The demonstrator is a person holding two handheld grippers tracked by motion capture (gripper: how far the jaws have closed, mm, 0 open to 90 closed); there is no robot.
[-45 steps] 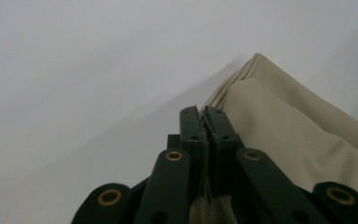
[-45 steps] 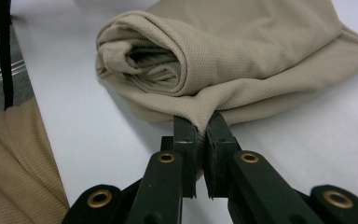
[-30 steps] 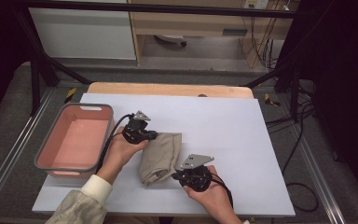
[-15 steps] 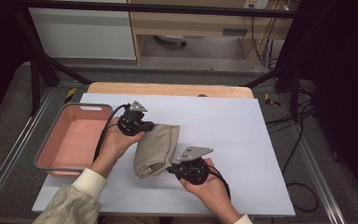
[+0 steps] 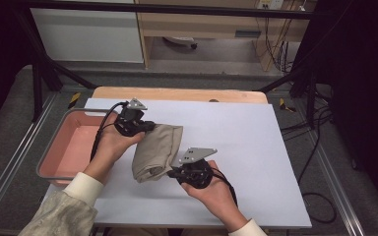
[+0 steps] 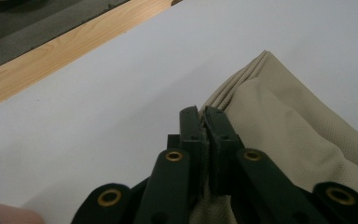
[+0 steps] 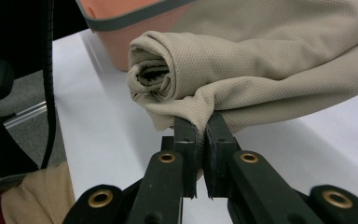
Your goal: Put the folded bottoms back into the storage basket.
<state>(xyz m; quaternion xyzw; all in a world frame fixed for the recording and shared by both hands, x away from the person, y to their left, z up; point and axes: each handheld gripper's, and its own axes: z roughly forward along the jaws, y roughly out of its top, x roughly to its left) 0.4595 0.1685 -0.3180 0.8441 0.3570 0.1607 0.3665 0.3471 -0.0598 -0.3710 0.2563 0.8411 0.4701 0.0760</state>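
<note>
Both jaws pinch the rolled beige cloth (image 5: 155,151): left hand-held gripper (image 5: 146,127) at its far end, right hand-held gripper (image 5: 173,172) at the near edge. Lift evenly so the roll stays tight, probably bound for the pink basin (image 5: 54,147).

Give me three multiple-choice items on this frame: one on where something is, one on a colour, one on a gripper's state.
1. Where is the pink bin?
A. at the table's left edge
B. at the table's right edge
C. on top of the cloth

2. What colour is the folded cloth?
A. blue
B. beige
C. black

3. How does the left gripper stand?
A. wide open above the table
B. shut on nothing
C. shut on the cloth

Answers: 1 A, the high view shows the bin left of the cloth. 2 B, it is beige in all views. 3 C, the left gripper view shows the jaws pinched on the cloth's edge; the right gripper likewise grips its rolled end.
</note>
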